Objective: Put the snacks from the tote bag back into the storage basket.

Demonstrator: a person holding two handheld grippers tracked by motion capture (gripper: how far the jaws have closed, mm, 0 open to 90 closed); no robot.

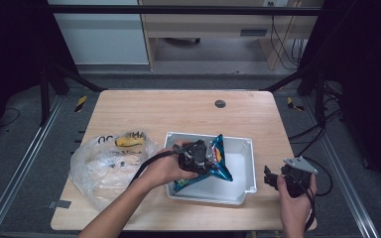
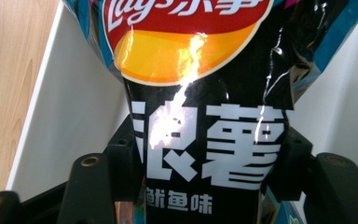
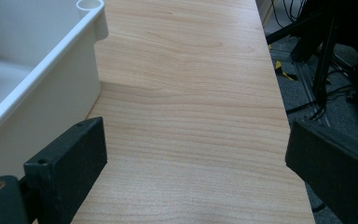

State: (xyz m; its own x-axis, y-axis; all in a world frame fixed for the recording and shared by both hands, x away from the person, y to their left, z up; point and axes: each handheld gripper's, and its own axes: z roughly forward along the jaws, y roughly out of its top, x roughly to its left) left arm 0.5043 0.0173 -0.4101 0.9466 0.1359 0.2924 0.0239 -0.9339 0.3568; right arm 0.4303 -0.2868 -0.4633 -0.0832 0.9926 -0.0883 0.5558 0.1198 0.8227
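Note:
A black and teal chip bag [image 1: 220, 159] with a red and yellow logo stands tilted in the white bin [image 1: 248, 168]. My left gripper [image 1: 198, 156] reaches into the bin from the left and holds it. In the left gripper view the chip bag [image 2: 205, 93] sits pinched between the two black jaws of the left gripper [image 2: 209, 154], with the bin's white wall [image 2: 74, 116] behind. My right gripper [image 1: 273, 176] rests near the table's front right corner, beside the bin. In the right gripper view the right gripper [image 3: 196, 154] is open over bare wood.
A crumpled clear plastic bag [image 1: 109, 163] holding several items lies on the left of the table. A small dark round grommet [image 1: 220, 103] sits near the far edge. The bin's corner [image 3: 51, 70] lies just left of my right gripper; the table edge is to its right.

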